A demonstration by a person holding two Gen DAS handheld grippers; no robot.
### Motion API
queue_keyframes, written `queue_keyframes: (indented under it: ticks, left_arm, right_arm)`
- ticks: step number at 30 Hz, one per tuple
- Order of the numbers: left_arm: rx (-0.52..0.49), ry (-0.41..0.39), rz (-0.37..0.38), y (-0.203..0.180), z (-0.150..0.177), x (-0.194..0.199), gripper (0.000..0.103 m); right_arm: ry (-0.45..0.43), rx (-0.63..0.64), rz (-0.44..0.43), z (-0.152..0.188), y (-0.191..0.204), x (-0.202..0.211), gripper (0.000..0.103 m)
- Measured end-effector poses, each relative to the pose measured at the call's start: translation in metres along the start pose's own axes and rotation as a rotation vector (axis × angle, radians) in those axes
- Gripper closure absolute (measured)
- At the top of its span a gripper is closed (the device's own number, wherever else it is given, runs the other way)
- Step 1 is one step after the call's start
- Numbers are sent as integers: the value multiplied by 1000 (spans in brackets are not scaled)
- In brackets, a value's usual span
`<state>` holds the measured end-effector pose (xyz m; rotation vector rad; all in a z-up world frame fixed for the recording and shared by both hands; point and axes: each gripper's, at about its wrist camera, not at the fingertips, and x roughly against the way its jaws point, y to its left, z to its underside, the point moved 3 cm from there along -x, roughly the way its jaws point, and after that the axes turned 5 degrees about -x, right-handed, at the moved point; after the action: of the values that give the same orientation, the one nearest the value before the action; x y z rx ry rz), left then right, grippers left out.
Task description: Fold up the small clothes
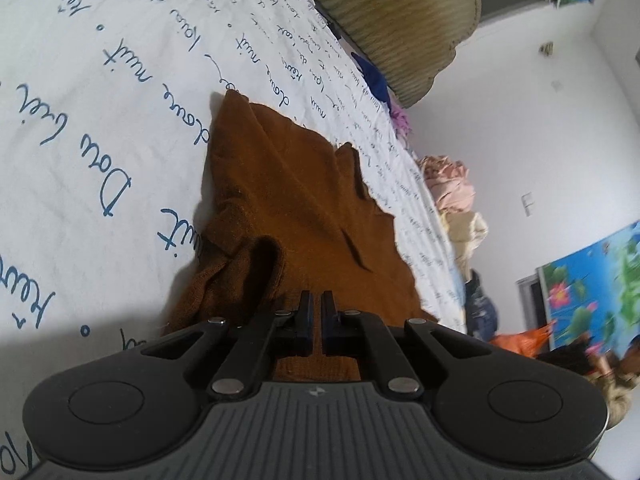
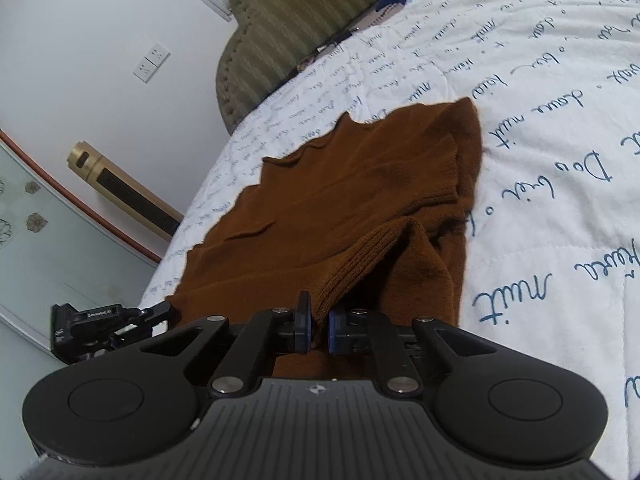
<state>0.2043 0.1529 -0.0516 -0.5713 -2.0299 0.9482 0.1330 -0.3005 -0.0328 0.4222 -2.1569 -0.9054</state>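
Observation:
A brown knitted sweater (image 1: pixel 288 184) lies on a white bed cover (image 1: pixel 100 80) with blue handwriting. In the left wrist view my left gripper (image 1: pixel 317 300) has its fingers nearly together, pinching the sweater's near edge. In the right wrist view the sweater (image 2: pixel 340 184) is spread out with a folded sleeve cuff (image 2: pixel 360 264) near me. My right gripper (image 2: pixel 318 312) is shut on that ribbed cuff edge. The left gripper (image 2: pixel 104 326) shows at the sweater's left corner in the right wrist view.
An olive padded headboard (image 1: pixel 400 20) stands at the far end of the bed; it also shows in the right wrist view (image 2: pixel 288 20). Blue, purple and pink clothes (image 1: pixel 448 184) are piled along the bed's right edge. A gold tower appliance (image 2: pixel 124 188) stands by the wall.

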Motion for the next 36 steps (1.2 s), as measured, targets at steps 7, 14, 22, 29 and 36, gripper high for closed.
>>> queue_keyframes:
  ticks: [7, 14, 22, 29, 36]
  left_arm:
    - [39, 16, -34, 12, -2, 5, 99]
    - [-40, 46, -91, 11, -2, 9, 81]
    - [-209, -10, -156, -14, -5, 21, 16]
    - [-204, 42, -90, -25, -1, 9, 17]
    - [-247, 112, -104, -34, -1, -6, 58]
  right_arm:
    - [-9, 2, -3, -1, 3, 4, 85]
    - [-12, 16, 31, 7, 0, 3, 54]
    - [-14, 8, 29, 10, -1, 8, 52]
    - [-35, -30, 36, 12, -11, 24, 52]
    - [-44, -52, 30, 14, -15, 22, 52]
